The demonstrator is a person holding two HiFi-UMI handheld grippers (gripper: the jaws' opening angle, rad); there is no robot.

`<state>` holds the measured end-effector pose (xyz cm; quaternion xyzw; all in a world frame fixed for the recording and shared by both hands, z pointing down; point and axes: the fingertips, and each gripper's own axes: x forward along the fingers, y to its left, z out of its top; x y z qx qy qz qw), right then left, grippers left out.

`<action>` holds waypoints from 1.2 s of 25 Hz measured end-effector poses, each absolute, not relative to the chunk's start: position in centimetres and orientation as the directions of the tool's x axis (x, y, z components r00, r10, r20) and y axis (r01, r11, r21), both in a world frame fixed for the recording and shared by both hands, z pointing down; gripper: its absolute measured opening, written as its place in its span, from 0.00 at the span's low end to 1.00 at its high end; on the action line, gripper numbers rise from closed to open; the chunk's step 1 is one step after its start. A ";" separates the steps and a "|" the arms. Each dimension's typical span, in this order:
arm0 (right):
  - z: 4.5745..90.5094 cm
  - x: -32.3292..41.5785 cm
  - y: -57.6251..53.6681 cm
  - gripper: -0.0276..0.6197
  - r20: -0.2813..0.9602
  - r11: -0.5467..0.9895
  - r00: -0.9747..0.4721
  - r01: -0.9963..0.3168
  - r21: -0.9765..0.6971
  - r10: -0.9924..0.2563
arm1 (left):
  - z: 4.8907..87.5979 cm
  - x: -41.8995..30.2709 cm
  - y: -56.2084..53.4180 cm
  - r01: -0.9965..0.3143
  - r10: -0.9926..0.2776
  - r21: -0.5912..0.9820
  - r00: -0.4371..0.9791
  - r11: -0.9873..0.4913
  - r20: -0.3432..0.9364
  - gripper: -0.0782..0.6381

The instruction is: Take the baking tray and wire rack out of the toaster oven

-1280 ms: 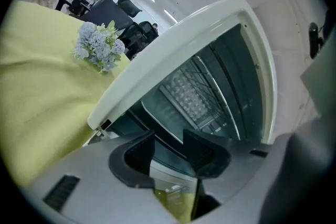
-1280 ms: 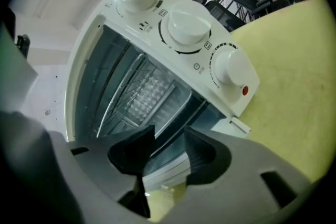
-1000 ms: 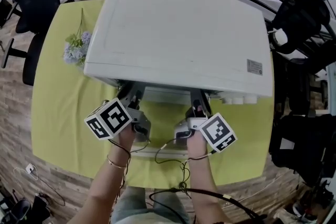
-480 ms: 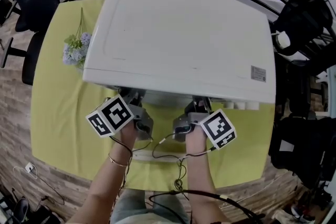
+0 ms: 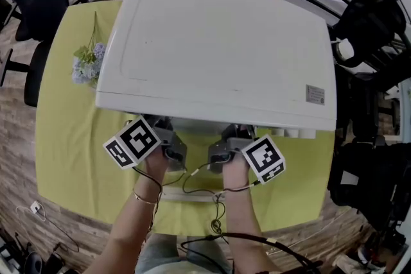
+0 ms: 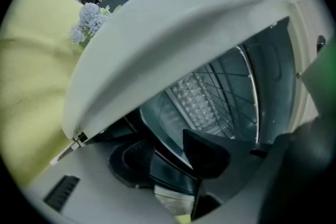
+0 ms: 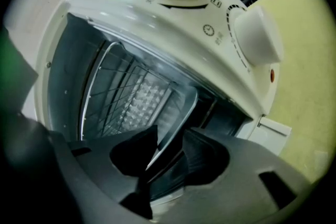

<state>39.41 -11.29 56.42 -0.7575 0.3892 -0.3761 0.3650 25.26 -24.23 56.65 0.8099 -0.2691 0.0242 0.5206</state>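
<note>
Right, both my grippers sit at six o'clock of the toaster oven [image 5: 218, 48], reaching into its mouth. My left gripper [image 6: 168, 157] pinches the front rim of the baking tray [image 6: 194, 102]. My right gripper [image 7: 165, 157] has just been closing, and its jaws now clamp that same rim. The wire rack [image 7: 107, 86] sits close beside the tray, inside the oven. Flowers [image 5: 87, 64] lie at the oven's nine o'clock.

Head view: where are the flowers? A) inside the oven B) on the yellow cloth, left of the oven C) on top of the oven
B: the flowers lie on the yellow cloth, past the left side of the white toaster oven.
</note>
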 end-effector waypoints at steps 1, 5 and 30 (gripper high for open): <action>56.4 39.4 -11.3 0.27 0.286 -0.431 0.417 -0.313 -0.846 -0.863 | 56.7 25.3 -24.2 -0.463 -0.412 0.830 0.853 -0.311 0.321 0.31; 56.4 39.5 -11.3 0.26 0.284 -0.428 0.420 -0.304 -0.851 -0.862 | 56.7 25.2 -24.3 -0.466 -0.418 0.831 0.849 -0.305 0.323 0.31; 56.4 37.6 -9.0 0.25 0.304 -0.433 0.404 -0.280 -0.857 -0.863 | 56.8 23.0 -22.0 -0.489 -0.429 0.830 0.832 -0.267 0.352 0.31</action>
